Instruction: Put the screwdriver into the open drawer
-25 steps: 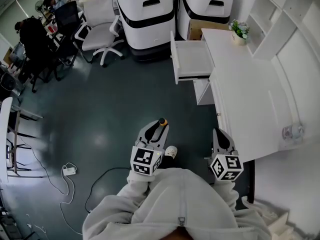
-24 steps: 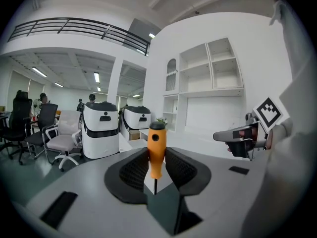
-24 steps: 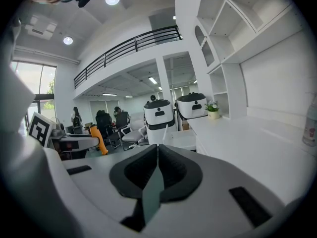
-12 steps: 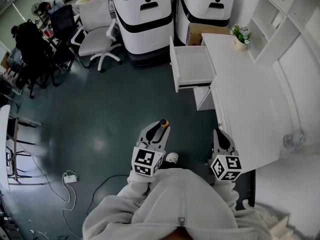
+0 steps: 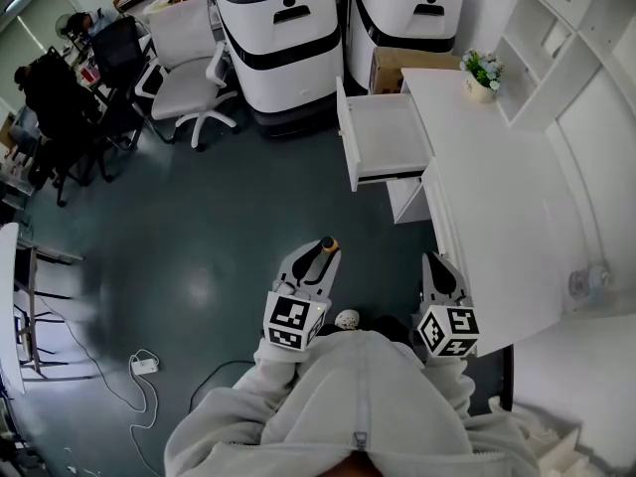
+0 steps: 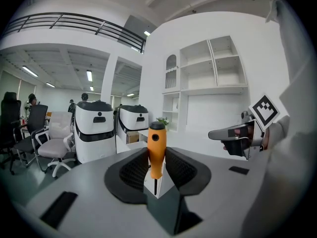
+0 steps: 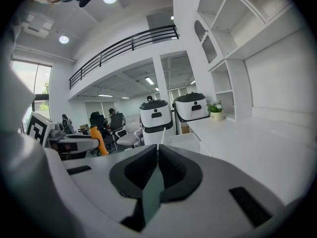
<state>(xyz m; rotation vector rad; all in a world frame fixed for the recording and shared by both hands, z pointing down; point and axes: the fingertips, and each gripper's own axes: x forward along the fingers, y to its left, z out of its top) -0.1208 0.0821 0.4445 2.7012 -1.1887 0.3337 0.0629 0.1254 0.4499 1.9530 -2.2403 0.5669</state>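
The screwdriver (image 5: 324, 250), with an orange handle and black cap, stands up between the pads of my left gripper (image 5: 316, 262). In the left gripper view its handle (image 6: 156, 150) is pinched between the black pads and its thin shaft runs down into the jaws. My right gripper (image 5: 438, 268) is level with the left one, beside the white desk's edge, shut with nothing in it (image 7: 157, 155). The open white drawer (image 5: 383, 132) juts out from the desk (image 5: 507, 197), some way ahead of both grippers.
Two white-and-black machines (image 5: 278, 38) (image 5: 402, 18) stand beyond the drawer, with a white office chair (image 5: 189, 53) to their left. A potted plant (image 5: 481, 70) and a clear glass object (image 5: 586, 284) sit on the desk. A power strip and cable (image 5: 144, 364) lie on the dark floor.
Both grippers have moved forward together; the drawer and desk sit a little nearer in the head view. The screwdriver stays held in the left gripper.
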